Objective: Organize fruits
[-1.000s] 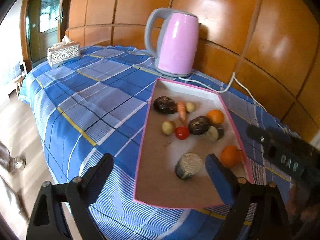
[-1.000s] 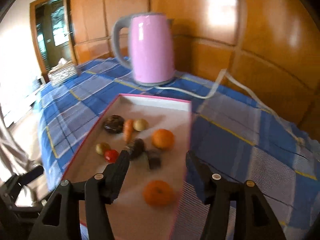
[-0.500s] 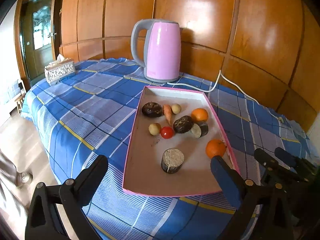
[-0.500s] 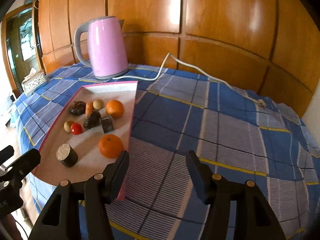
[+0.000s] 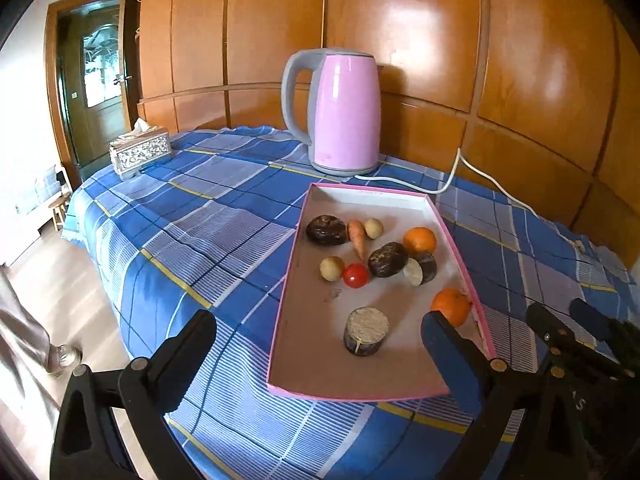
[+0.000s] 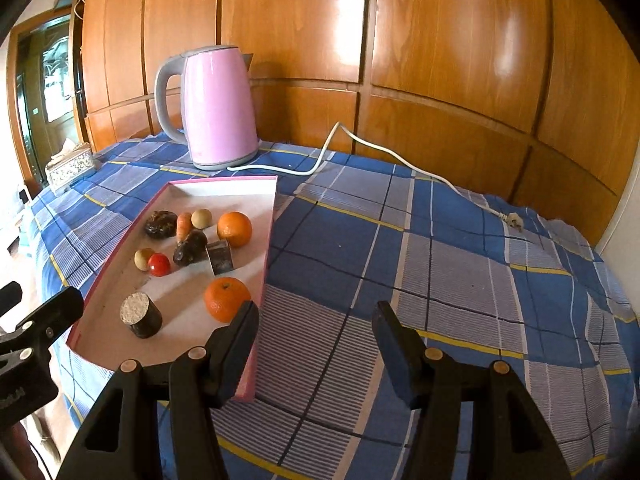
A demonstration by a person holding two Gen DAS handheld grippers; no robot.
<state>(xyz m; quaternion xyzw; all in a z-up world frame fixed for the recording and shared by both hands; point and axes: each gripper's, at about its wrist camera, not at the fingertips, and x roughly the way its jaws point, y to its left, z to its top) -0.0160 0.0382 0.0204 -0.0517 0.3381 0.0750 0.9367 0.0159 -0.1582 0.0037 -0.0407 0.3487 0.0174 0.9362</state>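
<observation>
Left gripper (image 5: 316,344) wide open, empty, over tray (image 5: 304,368); right gripper (image 6: 316,332) open, empty, beside tray; dark fruits possibly figs.

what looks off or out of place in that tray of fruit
A carrot and a red tomato lie among the oranges in the pink-rimmed tray, and a dark cylinder with a pale flat top stands alone near the front. The kettle's plug lies loose on the cloth. Nothing is spilled.

Glossy wood-panelled wall (image 5: 400,40) behind the blue checked tablecloth (image 5: 192,232); left of it, a glazed door (image 5: 98,92) and pale floor (image 5: 68,304).
</observation>
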